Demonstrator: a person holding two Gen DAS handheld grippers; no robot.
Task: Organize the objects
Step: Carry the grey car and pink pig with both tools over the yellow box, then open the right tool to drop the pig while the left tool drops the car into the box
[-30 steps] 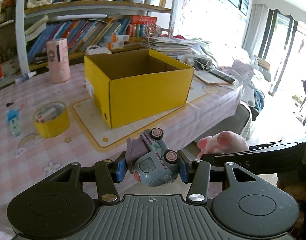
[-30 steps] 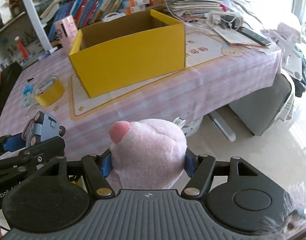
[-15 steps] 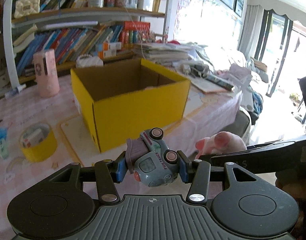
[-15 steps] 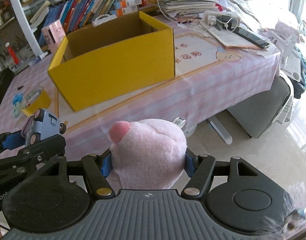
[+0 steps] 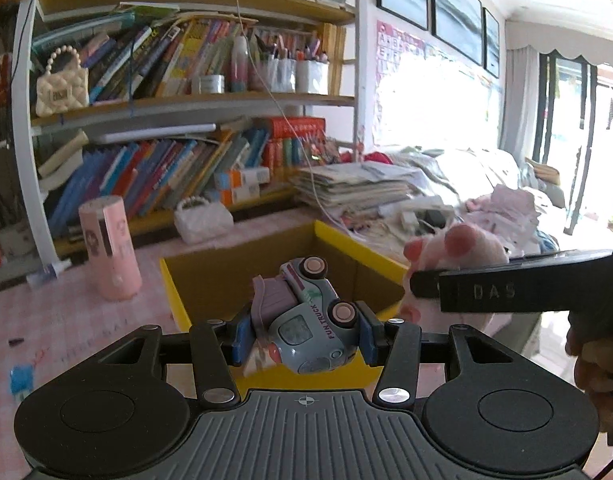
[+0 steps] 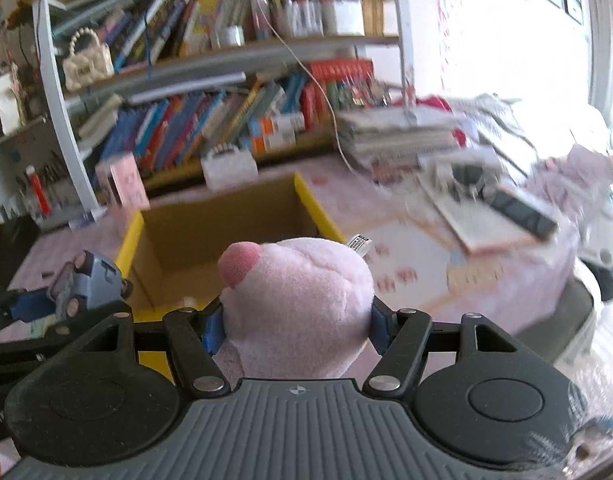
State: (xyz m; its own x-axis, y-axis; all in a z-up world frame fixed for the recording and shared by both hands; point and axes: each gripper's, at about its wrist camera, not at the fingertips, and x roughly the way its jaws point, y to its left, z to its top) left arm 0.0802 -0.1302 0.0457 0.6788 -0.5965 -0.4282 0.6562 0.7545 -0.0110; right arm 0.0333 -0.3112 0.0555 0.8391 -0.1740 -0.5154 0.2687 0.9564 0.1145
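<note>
My left gripper (image 5: 304,332) is shut on a grey-blue toy truck (image 5: 306,316) with pink wheels, held tilted just over the near wall of the open yellow cardboard box (image 5: 346,248). My right gripper (image 6: 294,326) is shut on a pink plush toy (image 6: 298,296), also at the box's near edge (image 6: 306,200). The plush shows at the right in the left wrist view (image 5: 458,248). The truck shows at the left in the right wrist view (image 6: 86,284). The box's brown inside looks bare where visible.
A pink cylinder (image 5: 110,248) stands left of the box on the pink checked tablecloth (image 5: 66,320). A white bag (image 5: 202,220) and bookshelves (image 5: 166,168) are behind. Stacked papers (image 6: 402,136) and a remote (image 6: 518,208) lie to the right.
Both grippers have risen and moved forward to the box's near edge, still holding the truck and the plush. The box now looms directly below and ahead.
</note>
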